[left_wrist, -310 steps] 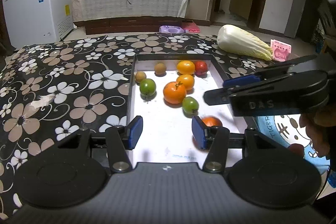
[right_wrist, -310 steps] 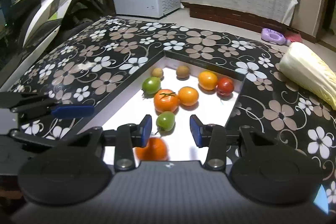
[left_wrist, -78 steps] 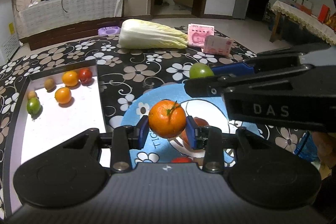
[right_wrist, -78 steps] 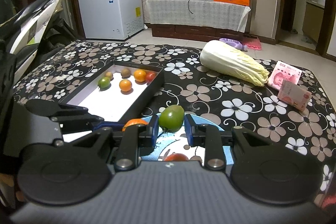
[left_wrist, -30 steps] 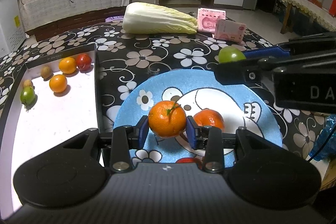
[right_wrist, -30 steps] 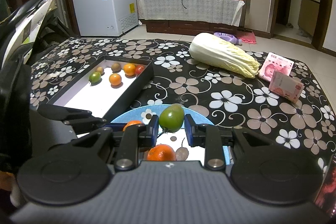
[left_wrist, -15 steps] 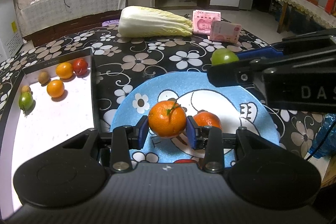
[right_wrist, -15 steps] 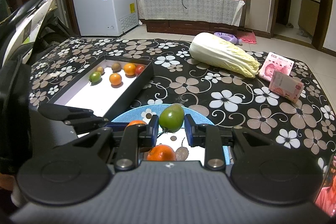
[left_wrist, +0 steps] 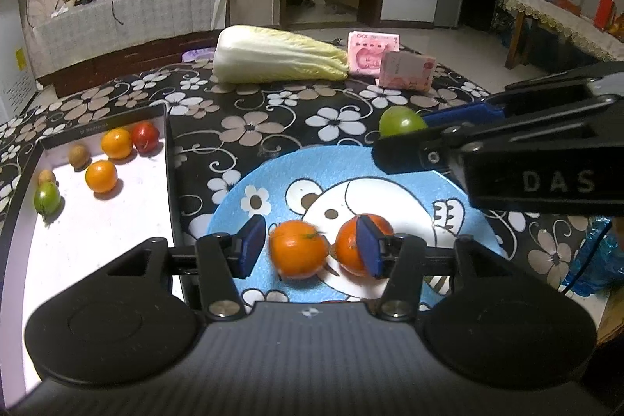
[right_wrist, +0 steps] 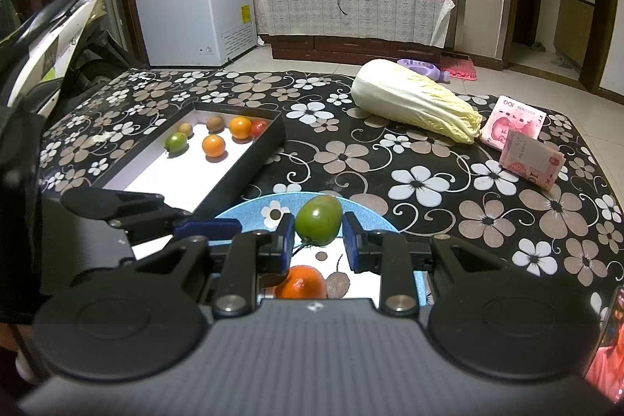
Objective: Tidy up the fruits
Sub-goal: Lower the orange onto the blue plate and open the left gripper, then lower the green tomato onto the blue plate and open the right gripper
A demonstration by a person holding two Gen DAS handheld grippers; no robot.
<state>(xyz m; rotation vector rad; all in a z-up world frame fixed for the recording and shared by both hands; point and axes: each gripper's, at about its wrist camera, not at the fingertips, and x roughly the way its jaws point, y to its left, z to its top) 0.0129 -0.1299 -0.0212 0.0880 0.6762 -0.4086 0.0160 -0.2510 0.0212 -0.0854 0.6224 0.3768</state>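
A: Starting at the left, the black tray (left_wrist: 168,158) with its white floor holds a green fruit, two small brown ones, two oranges and a red one, all round and smooth.

B: Beside it lies the round blue plate (left_wrist: 273,170) printed with a cartoon bear. The left gripper (left_wrist: 310,246) hangs over it, its jaws opening, and the orange tangerine (left_wrist: 298,253) sits between the blue pads, clear of both. It looks blurred, so whether it rests on the plate is hard to say.

A: A second tangerine (left_wrist: 349,252) lies on the plate just right of it, partly behind the right-hand pad.

B: Further right, the right gripper (right_wrist: 318,236) pinches a glossy green tomato (right_wrist: 319,220) between its pads, above the plate's far rim.

A: The right wrist view adds the white freezer (right_wrist: 195,14) and the leafy cabbage (right_wrist: 413,102) and banknotes (right_wrist: 522,139) on the flower-patterned counter (right_wrist: 429,178). Only one tangerine shows there, under the gripper.

B: The left wrist view alone shows both tangerines side by side.
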